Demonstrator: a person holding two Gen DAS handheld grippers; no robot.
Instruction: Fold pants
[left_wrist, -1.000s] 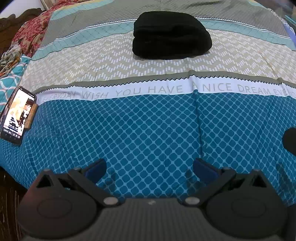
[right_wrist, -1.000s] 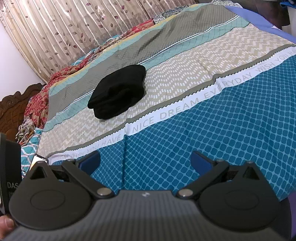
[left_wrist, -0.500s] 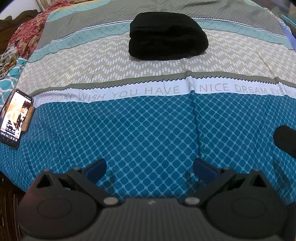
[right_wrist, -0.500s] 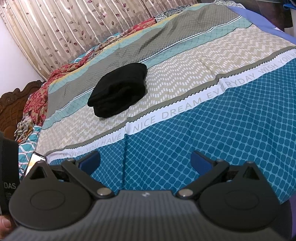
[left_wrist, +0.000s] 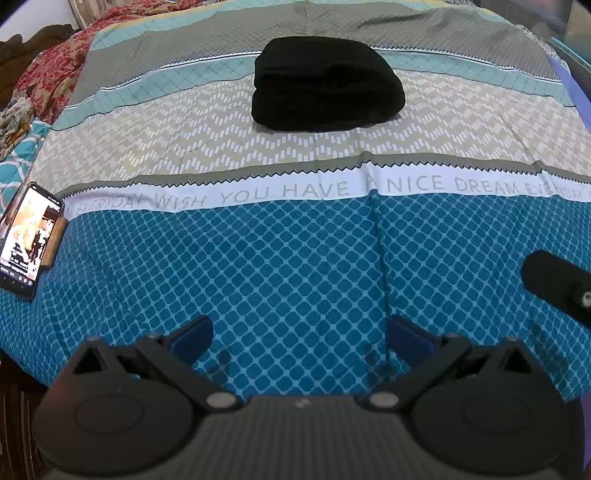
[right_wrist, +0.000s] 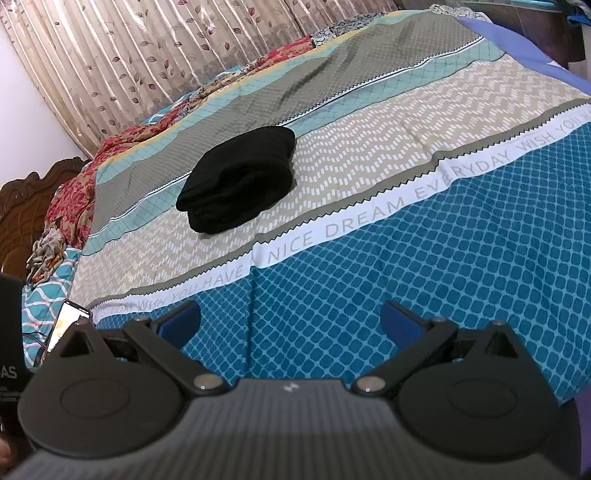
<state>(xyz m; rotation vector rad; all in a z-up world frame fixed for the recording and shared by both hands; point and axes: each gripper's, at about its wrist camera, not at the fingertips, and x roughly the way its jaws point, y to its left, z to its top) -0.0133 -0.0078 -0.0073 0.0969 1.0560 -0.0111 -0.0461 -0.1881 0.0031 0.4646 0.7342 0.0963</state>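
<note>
With both my left gripper (left_wrist: 299, 332) and right gripper (right_wrist: 291, 317) spread empty at bottom centre, the folded pants (left_wrist: 327, 85) lay upper centre, well apart, long axis across, straight ahead of my left.

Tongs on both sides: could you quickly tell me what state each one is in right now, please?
Left tongs: open, holding nothing, above the bedsheet.
Right tongs: open, holding nothing; the black pants lie apart, folded.
</note>
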